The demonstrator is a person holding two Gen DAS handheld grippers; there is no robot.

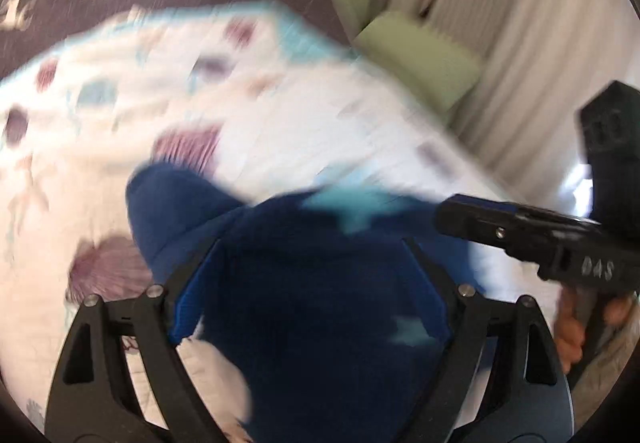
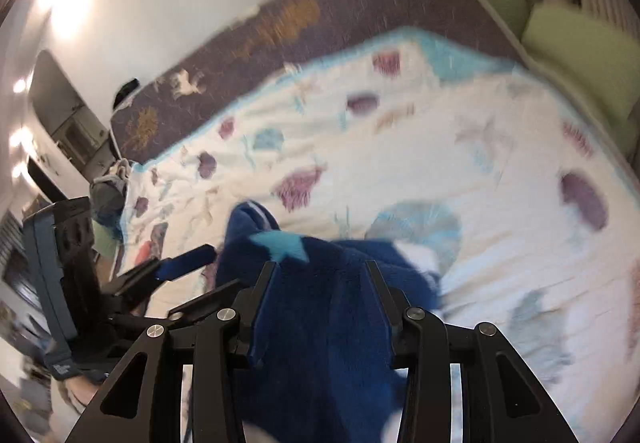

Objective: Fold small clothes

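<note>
Blurred quilt (image 1: 280, 115); garment (image 1: 312, 283) edges smeared

Home bedroom, quilted bedspread (image 2: 460, 147), curtains (image 1: 500, 15)

Dark navy fleece garment (image 1: 304, 283), plush pile, scattered light turquoise star shapes (image 2: 280, 245). Bunched and rumpled, not flat. In left wrist view it fills the lower centre, one rounded lobe pushing out to the upper left; a turquoise patch sits at its far edge. In right wrist view (image 2: 320, 307) a narrow part rises to a point at the far end, showing a pale stripe. Lies on the white shell-patterned bedspread (image 2: 460, 147). Edges blurred; garment type unclear.
</note>
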